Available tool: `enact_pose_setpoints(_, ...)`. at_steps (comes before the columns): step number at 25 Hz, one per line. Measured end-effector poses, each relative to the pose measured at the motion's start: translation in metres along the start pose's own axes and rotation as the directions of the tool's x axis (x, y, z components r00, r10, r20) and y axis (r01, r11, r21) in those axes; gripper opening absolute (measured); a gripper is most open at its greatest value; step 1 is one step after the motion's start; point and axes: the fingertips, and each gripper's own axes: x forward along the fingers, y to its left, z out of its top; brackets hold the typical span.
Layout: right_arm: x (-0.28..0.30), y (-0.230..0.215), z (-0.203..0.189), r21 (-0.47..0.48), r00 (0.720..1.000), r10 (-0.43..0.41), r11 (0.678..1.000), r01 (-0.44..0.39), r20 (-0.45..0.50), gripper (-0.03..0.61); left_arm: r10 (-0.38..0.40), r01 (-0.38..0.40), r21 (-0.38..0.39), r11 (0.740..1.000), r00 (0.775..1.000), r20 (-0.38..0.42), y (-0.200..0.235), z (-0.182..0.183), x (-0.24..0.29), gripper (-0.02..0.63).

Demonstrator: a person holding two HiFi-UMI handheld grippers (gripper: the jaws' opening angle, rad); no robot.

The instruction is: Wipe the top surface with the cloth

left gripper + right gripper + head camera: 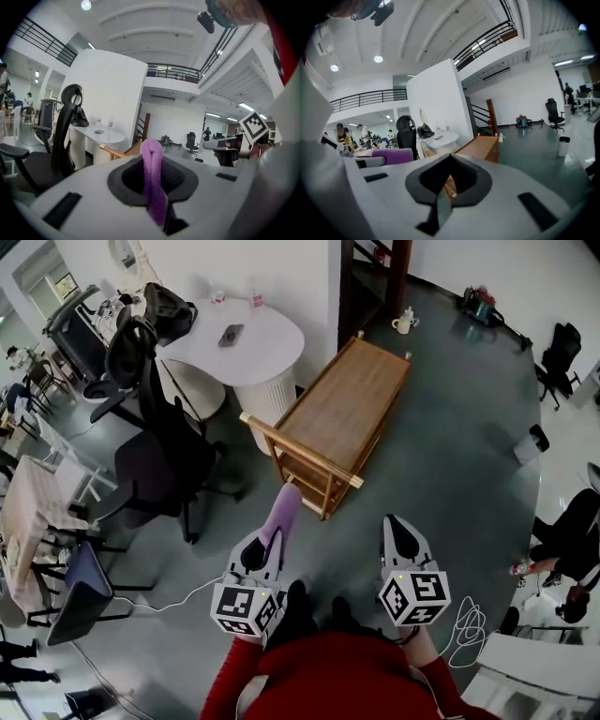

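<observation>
Left gripper (265,547), cloth (281,512) lengthwise toward cart (342,413), seemingly

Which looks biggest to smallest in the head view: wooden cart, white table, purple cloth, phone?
1. wooden cart
2. white table, not far behind the cart
3. purple cloth, which is nearest the camera, so it may look bigger than it is
4. phone, clearly the smallest
</observation>
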Motion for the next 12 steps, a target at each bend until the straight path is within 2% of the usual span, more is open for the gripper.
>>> enact_pose_setpoints(7,0.011,0.012,-0.003,0.013,0.993,-0.121,0.993,0.121,0.000,0.003,-0.150,0.151,0.024,0.988,0.988,-0.034,0.013,0.011,0.031,0.049)
enact_pose_setpoints(12,0.004,0.020,-0.021,0.006,0.989,-0.141,0.990,0.142,-0.033,0.003,-0.193,0.194,0.020,0.981,0.980,-0.057,0.009,0.002,0.041,0.049)
